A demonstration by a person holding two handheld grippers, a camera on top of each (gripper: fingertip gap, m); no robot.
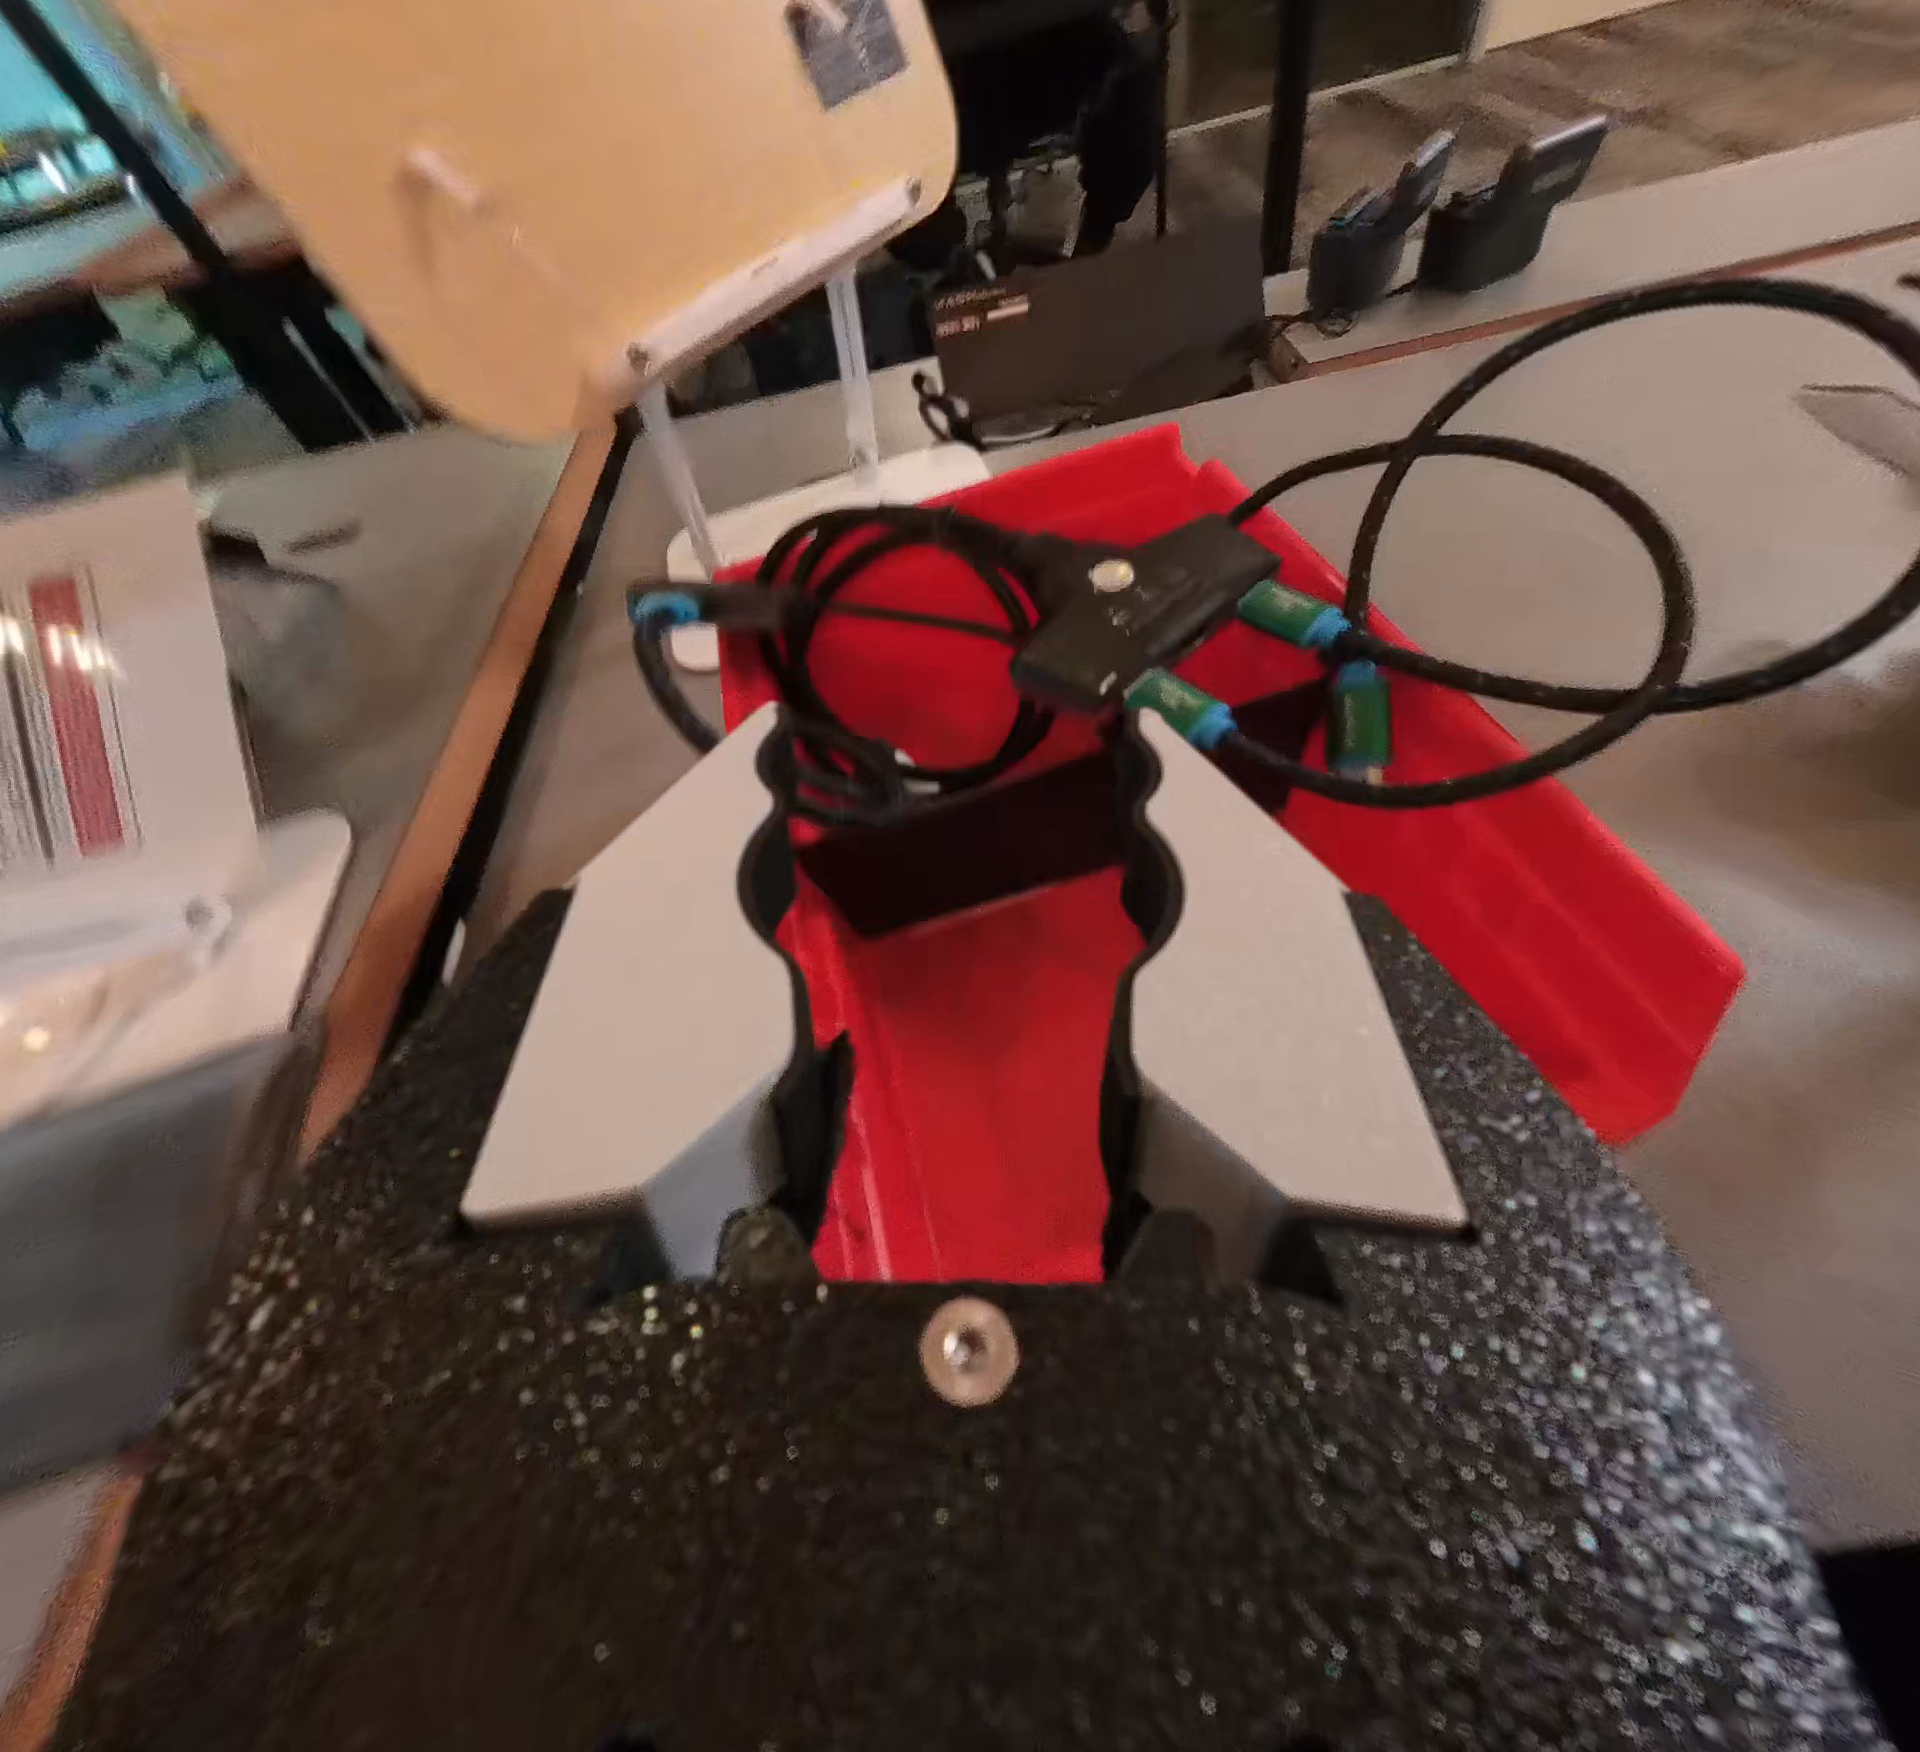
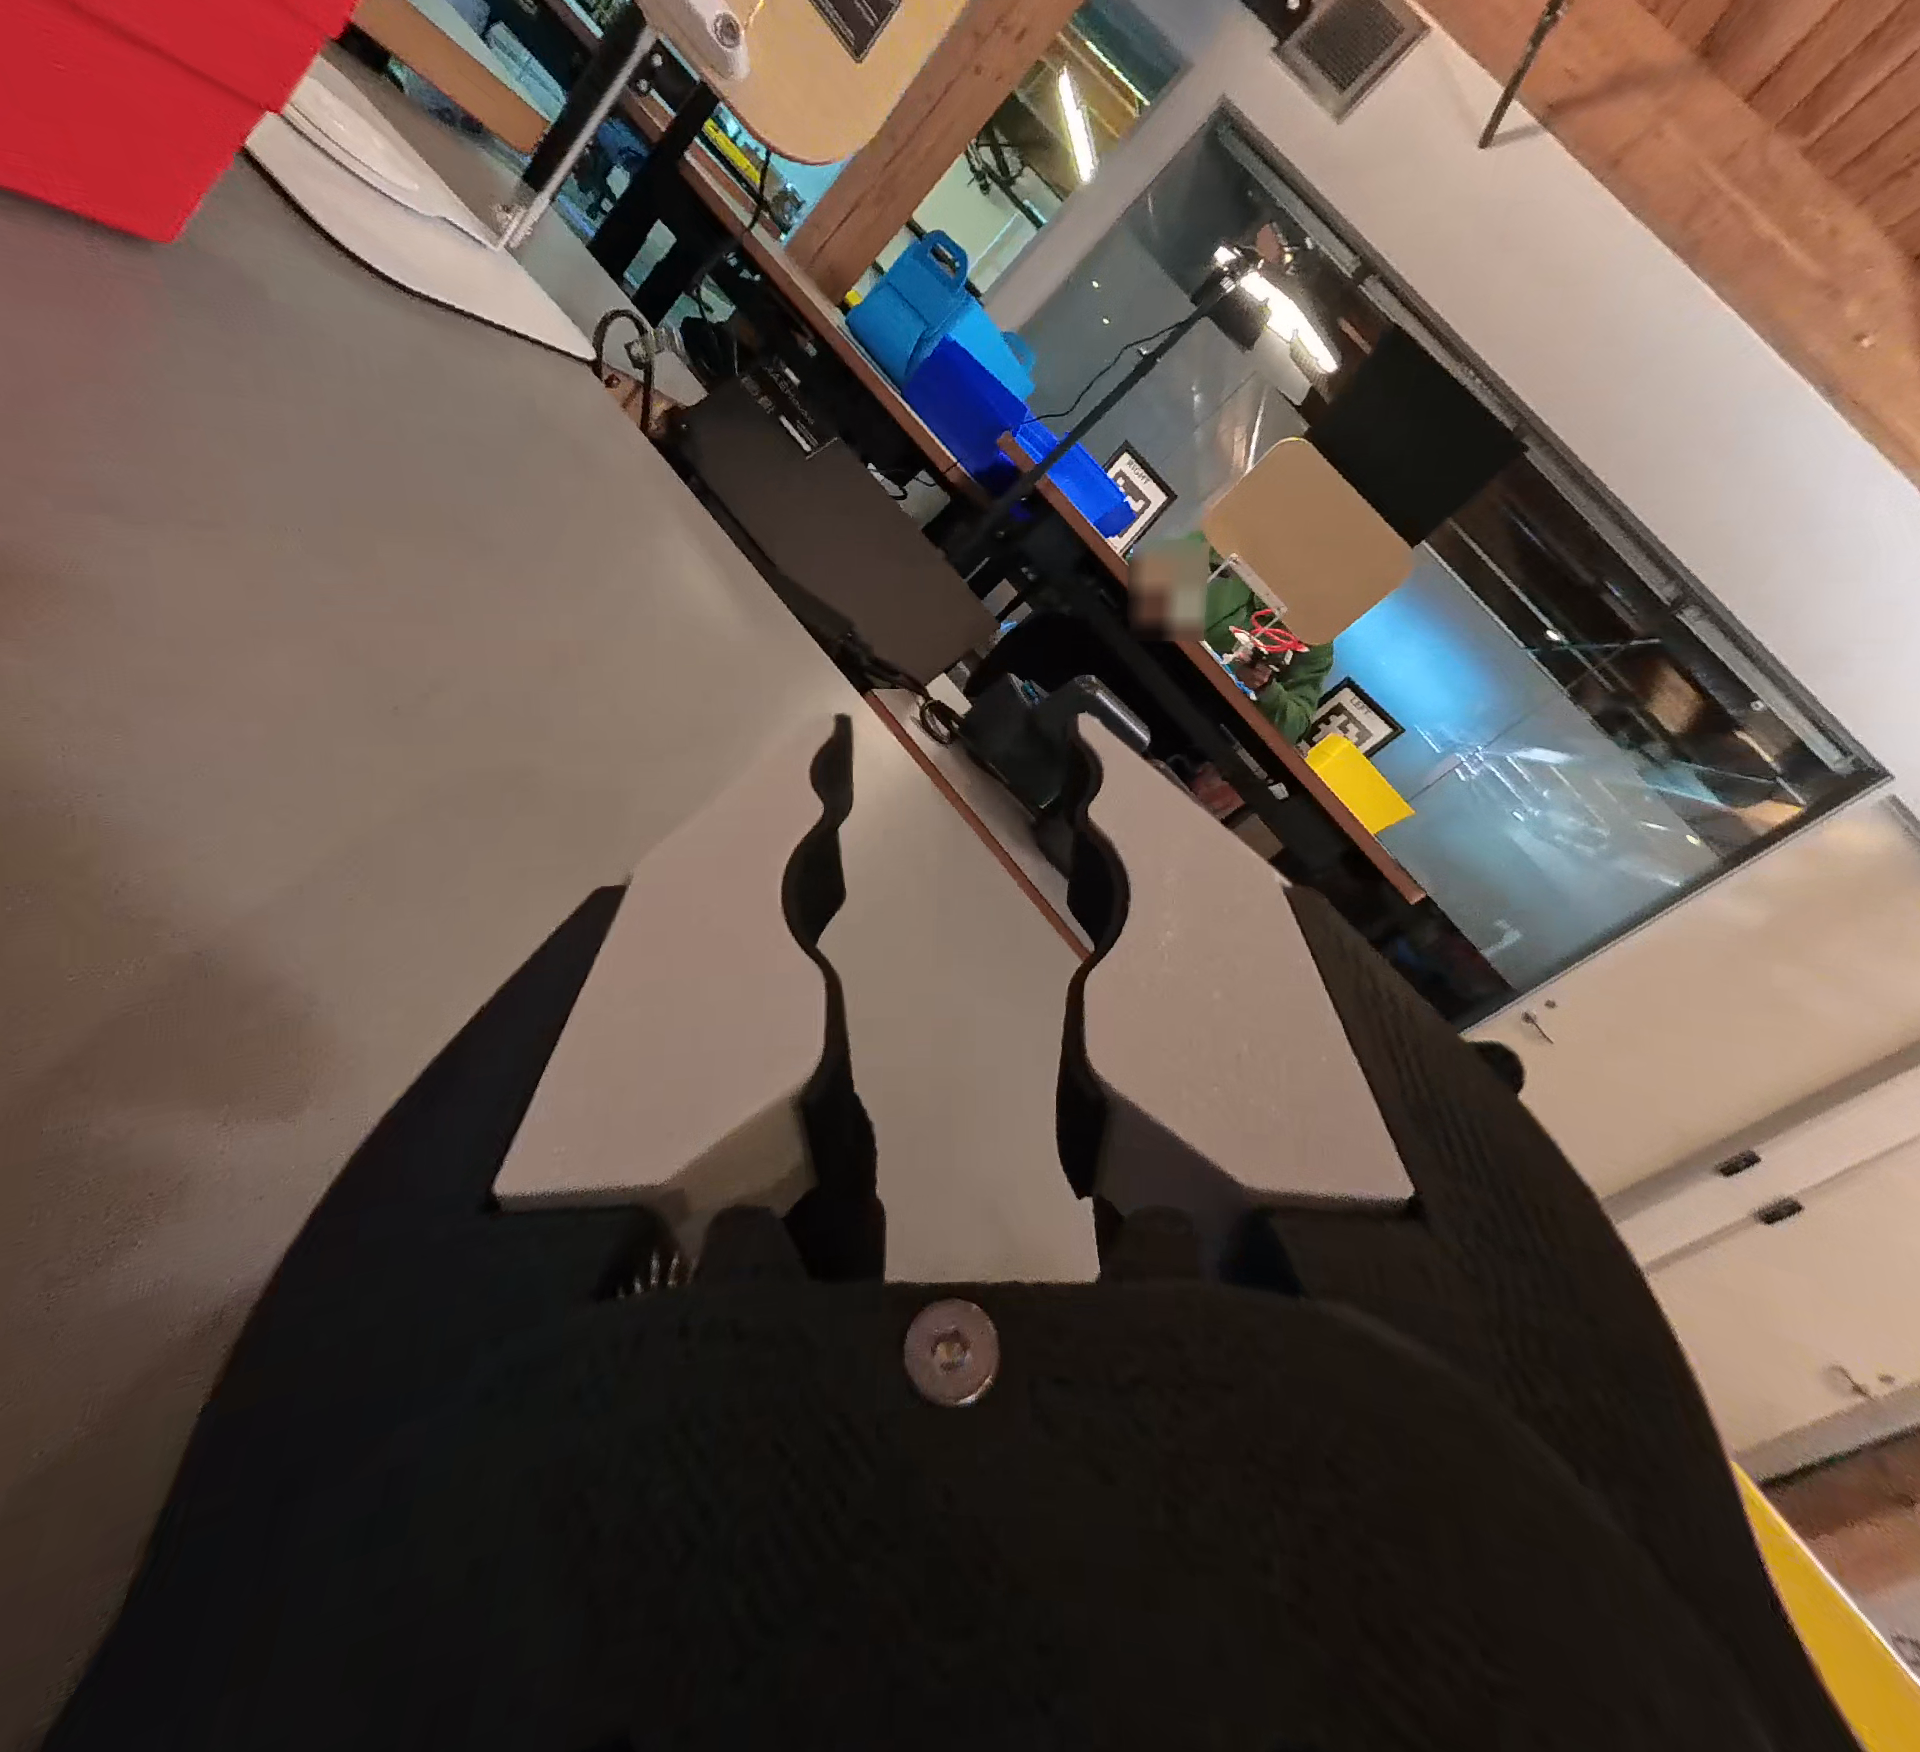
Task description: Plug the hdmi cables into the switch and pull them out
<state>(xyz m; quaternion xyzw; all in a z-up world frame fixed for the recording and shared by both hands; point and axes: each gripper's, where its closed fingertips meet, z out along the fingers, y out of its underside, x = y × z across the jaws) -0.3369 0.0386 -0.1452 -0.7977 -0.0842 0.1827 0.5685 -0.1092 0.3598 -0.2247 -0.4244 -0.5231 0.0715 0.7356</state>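
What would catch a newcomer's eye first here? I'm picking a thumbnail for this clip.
The bright red tray on the grey table dominates the left wrist view, ahead of the open left gripper. On it lies a black HDMI switch with two green-and-blue plugs seated and dark cables looping off to the right.

switch [image 1: 1138, 609] on tray [image 1: 1455, 923], cables [image 1: 1507, 694] rightward

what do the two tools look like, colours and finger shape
Both match: the left tool and right tool each have a black, rough-textured printed body with one silver hex screw at the centre. Two flat, light grey wedge-shaped fingers taper forward, lined inside with wavy black pads. No cables, markings, hands or sleeves show on either.
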